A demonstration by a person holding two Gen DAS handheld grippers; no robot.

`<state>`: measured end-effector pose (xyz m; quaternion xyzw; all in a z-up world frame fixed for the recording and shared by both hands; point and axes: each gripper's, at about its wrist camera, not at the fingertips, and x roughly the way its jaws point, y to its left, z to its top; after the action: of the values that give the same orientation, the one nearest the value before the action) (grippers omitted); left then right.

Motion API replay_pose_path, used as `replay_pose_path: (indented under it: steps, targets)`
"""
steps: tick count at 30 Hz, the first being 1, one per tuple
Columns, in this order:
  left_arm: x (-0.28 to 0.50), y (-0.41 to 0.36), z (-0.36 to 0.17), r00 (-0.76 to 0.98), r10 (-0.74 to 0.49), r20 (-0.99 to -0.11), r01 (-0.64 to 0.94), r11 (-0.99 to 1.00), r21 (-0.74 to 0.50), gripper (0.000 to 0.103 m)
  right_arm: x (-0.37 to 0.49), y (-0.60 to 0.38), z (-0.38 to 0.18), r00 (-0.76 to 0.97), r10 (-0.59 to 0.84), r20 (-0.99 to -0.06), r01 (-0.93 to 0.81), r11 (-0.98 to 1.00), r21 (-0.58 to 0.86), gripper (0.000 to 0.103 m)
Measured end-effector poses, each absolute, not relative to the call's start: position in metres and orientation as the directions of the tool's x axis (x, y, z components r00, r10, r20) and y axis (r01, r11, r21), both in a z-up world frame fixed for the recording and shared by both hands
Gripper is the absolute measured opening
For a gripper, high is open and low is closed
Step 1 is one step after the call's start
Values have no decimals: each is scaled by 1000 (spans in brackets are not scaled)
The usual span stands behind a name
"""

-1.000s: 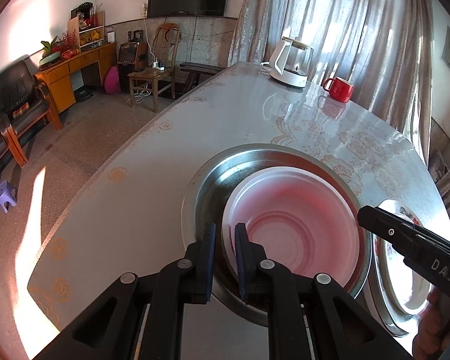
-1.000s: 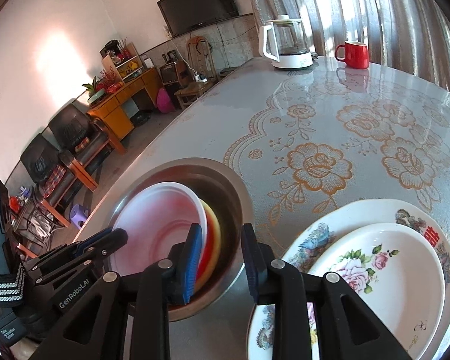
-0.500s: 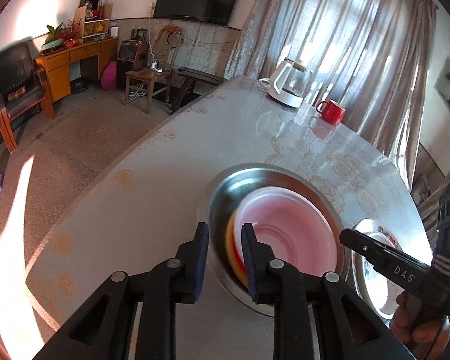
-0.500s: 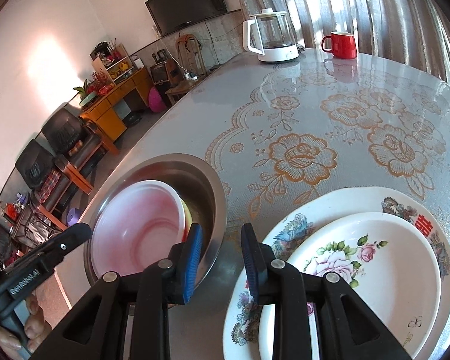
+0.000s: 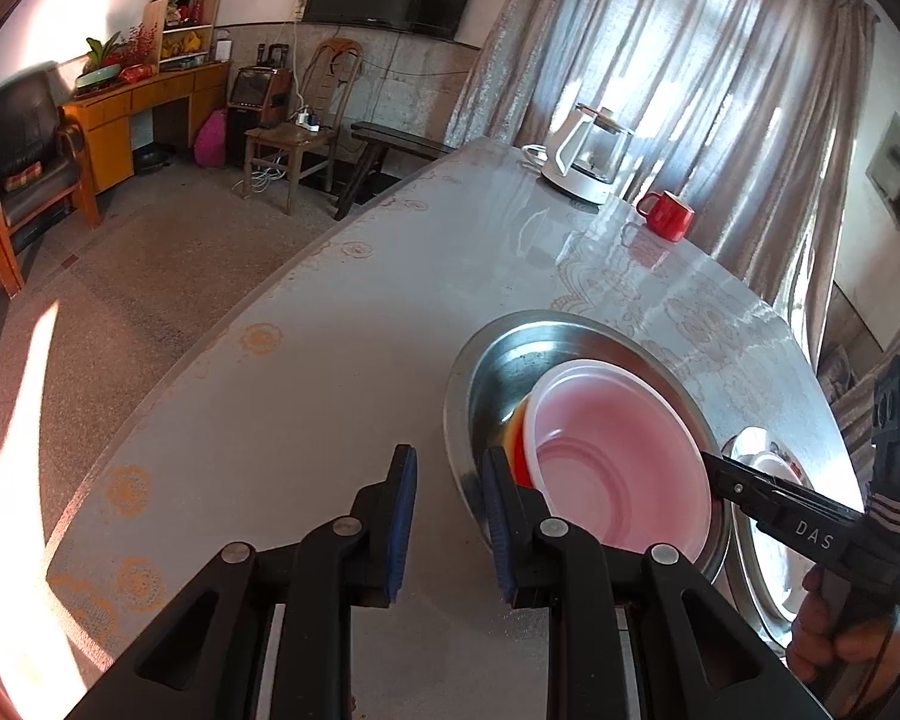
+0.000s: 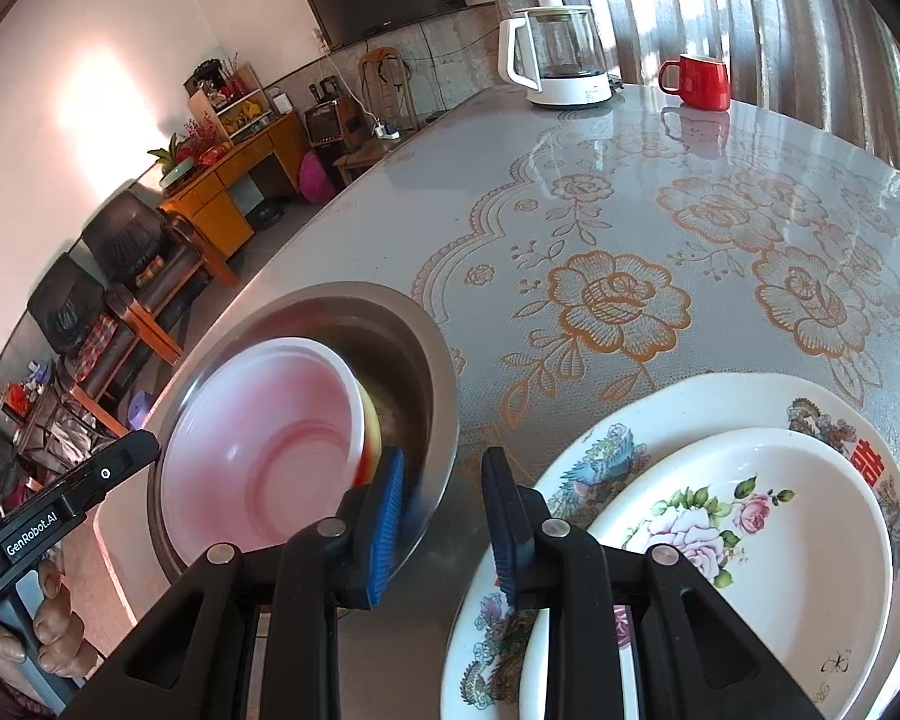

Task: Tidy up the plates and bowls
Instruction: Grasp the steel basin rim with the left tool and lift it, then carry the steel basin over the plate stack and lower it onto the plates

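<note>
Left hand-held gripper [image 5: 447,519] and right hand-held gripper [image 6: 441,519]: both narrow, nothing gripped. Pink bowl [image 6: 267,441] is tilted inside steel basin [image 6: 432,396], apparently over coloured bowls; slippage possible. Stacked plates [image 6: 750,516] beside basin could be knocked.

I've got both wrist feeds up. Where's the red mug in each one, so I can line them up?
Left wrist view: the red mug sits upper right, far across the table, right of the white kettle.
Right wrist view: red mug at the top right, again right of the white kettle.
Shared landmark: the kettle.
</note>
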<state>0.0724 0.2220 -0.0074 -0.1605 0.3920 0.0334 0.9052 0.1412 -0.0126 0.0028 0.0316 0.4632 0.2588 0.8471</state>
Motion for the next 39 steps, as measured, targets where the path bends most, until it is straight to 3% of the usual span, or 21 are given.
replay_pose_path:
  steps: [7,23,39]
  targets:
    - [86,221,-18,668,-105,-736,-163,945,-283,17,143,-1,-1,422,456,-784,-428,862,271,20]
    - [84,234,-24,695,-224,-683,-128,897,-424,14,148,0,-2,418,456,-786,-414,865,282,16]
    - [56,197,30,771,-225,-596,-15,929,-370,14,133,-36,27,469,505,-725,-396,854,338,16]
